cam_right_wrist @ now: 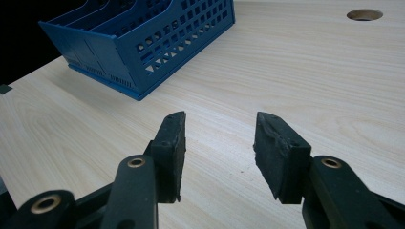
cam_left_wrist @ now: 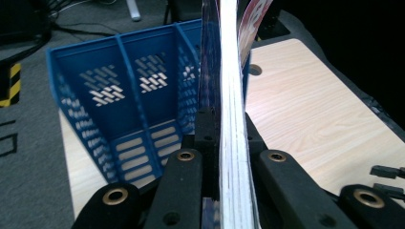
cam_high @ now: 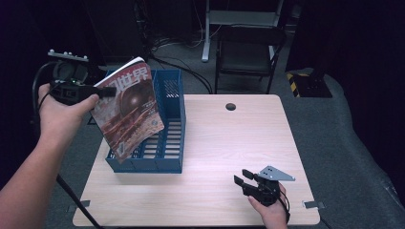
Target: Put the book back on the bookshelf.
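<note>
My left gripper (cam_high: 109,91) is shut on the edge of a magazine (cam_high: 129,112) with a red-brown cover, held tilted above the blue file rack (cam_high: 173,157) at the table's left side. In the left gripper view the magazine's page edges (cam_left_wrist: 232,109) run upright between the jaws of the left gripper (cam_left_wrist: 224,131), with the rack's compartments (cam_left_wrist: 114,114) beyond. My right gripper (cam_high: 244,180) rests low near the table's front right, open with nothing between its fingers. In the right gripper view the right gripper (cam_right_wrist: 219,138) points over bare wood toward the rack (cam_right_wrist: 143,43).
The light wooden table (cam_high: 229,143) has a round cable hole (cam_high: 230,106) at its back edge. A dark chair (cam_high: 248,52) and cables stand on the grey floor behind the table. The right gripper's tips (cam_left_wrist: 389,179) show low at the right of the left gripper view.
</note>
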Demonstrator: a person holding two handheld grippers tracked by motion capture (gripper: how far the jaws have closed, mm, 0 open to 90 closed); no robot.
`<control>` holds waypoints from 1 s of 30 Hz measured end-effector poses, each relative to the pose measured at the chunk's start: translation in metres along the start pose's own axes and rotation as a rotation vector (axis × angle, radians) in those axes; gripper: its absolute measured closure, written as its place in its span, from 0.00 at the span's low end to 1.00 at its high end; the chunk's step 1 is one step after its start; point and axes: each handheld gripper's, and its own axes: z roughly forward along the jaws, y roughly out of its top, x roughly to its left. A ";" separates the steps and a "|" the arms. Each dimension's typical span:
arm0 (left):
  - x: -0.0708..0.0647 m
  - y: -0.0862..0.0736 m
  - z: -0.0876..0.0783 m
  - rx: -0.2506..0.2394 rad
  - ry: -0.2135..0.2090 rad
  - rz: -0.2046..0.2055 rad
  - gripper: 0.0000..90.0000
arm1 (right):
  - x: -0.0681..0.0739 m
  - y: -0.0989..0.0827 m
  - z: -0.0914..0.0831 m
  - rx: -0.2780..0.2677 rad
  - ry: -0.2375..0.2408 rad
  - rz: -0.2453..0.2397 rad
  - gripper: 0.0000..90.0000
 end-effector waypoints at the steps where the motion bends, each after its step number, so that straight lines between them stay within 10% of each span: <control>1: 0.002 -0.001 -0.001 0.001 0.003 -0.006 0.93 | 0.000 0.000 0.000 0.000 0.000 -0.002 0.60; 30: 0.026 -0.003 0.012 -0.054 0.129 -0.136 0.93 | 0.000 0.000 0.003 0.001 0.009 -0.003 0.60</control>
